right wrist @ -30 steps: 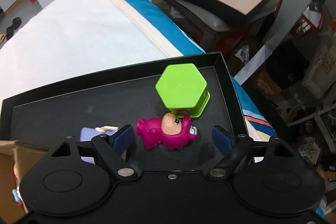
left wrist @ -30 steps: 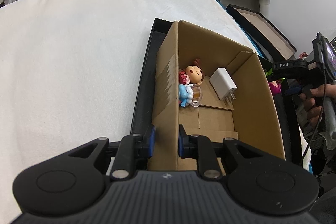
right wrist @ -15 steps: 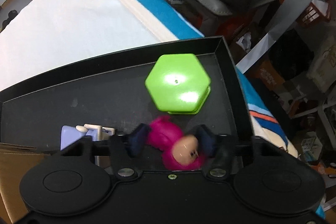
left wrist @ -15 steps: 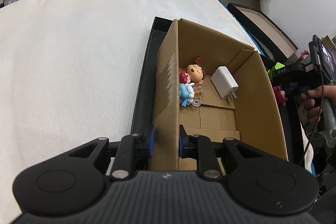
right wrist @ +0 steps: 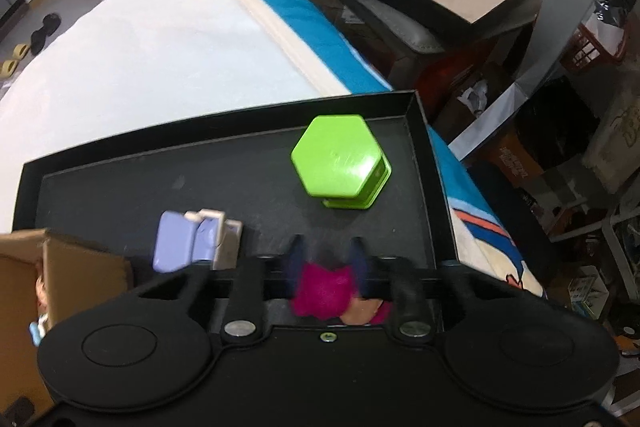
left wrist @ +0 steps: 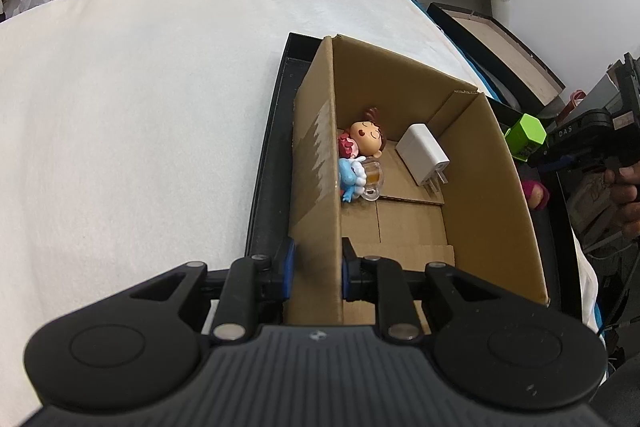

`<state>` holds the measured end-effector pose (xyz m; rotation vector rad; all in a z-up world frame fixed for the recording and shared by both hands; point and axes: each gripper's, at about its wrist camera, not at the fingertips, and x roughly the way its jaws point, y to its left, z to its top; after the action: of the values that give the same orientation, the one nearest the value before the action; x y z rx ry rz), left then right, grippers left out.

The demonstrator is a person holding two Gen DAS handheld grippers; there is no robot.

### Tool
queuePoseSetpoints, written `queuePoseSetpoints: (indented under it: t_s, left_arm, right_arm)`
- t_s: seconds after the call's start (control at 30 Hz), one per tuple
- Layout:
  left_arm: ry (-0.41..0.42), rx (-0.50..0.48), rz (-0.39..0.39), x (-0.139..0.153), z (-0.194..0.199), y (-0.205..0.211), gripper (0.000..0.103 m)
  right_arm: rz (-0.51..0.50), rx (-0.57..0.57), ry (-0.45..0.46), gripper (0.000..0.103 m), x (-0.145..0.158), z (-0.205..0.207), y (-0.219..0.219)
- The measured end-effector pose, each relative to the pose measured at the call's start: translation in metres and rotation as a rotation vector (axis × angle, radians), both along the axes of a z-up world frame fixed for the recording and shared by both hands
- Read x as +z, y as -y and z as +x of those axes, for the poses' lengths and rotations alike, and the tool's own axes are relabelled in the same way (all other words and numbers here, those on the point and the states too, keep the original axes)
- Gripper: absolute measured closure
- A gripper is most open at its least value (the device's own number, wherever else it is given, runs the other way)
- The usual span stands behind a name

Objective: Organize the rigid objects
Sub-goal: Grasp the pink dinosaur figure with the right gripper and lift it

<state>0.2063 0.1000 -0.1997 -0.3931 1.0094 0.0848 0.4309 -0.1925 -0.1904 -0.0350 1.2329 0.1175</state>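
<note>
The magenta figurine (right wrist: pixel 326 291) sits clamped between the blue pads of the right gripper (right wrist: pixel 326 259), whose jaws are drawn in tight against its sides; the toy appears blurred, with a peach-coloured face showing at its lower right. In the left wrist view the same figurine (left wrist: pixel 536 191) shows just beyond the right wall of the cardboard box (left wrist: pixel 492 195), above the black tray (right wrist: pixel 240 183).

On the tray floor, a green hexagonal container (right wrist: pixel 340 161) stands upright near the far right corner, apart from the gripper. A lavender and cream toy (right wrist: pixel 196 241) lies to the left, just beside the corner of the box.

The left gripper (left wrist: pixel 316 263) is closed down on the box's left wall, one pad on each face of the cardboard. Inside the box, at the far end, a brown-haired doll head (left wrist: pixel 366 143), a blue and white figure (left wrist: pixel 352 175) and a small clear cup (left wrist: pixel 374 179) lie bunched against the left wall. A white charger plug (left wrist: pixel 422 153) lies apart from them, toward the right wall, prongs pointing toward the near end.

The tray rests on a white cloth surface (left wrist: pixel 140 107).
</note>
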Motion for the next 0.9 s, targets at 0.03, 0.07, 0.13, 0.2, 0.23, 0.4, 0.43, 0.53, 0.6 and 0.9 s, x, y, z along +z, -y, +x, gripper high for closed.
queuePoseSetpoints:
  t_s: [0.03,0.07,0.13,0.2,0.23,0.4,0.43,0.53,0.6,0.9]
  left_arm:
    - [0.0,0.0,0.0,0.0,0.0,0.0,0.083]
    - [0.0,0.0,0.001,0.0,0.0,0.0,0.083]
    - [0.001,0.0,0.001,0.0,0.0,0.0,0.082]
    - [0.001,0.0,0.002,0.0,-0.001,0.0,0.082]
    - [0.001,-0.001,0.003,0.0,0.0,0.0,0.082]
    - [0.001,0.0,0.005,0.0,0.001,0.0,0.082]
    - [0.001,0.001,0.005,0.0,0.001,0.0,0.082]
    - [0.002,0.001,0.005,0.0,0.001,0.001,0.082]
    - [0.002,0.0,0.005,0.001,0.001,0.001,0.082]
    - [0.001,0.0,0.008,0.001,0.001,0.001,0.082]
  right_arm:
    - [0.001,0.001,-0.006,0.084,0.001,-0.001,0.0]
    - [-0.002,0.001,-0.01,0.084,0.001,-0.002,0.0]
    - [-0.007,-0.001,-0.027,0.081,-0.001,-0.004,0.0]
    - [-0.002,-0.003,-0.045,0.066,-0.004,-0.006,0.001]
    - [0.002,-0.005,-0.052,0.044,-0.006,-0.008,0.002]
    - [-0.005,-0.007,-0.058,0.025,-0.004,-0.016,0.003]
    - [-0.002,-0.004,-0.074,0.025,-0.005,-0.017,0.003]
    - [-0.004,0.037,-0.104,0.019,-0.008,-0.023,0.0]
    - [-0.018,0.075,-0.111,0.018,-0.011,-0.027,-0.004]
    - [-0.044,0.102,-0.102,0.019,-0.027,-0.032,-0.013]
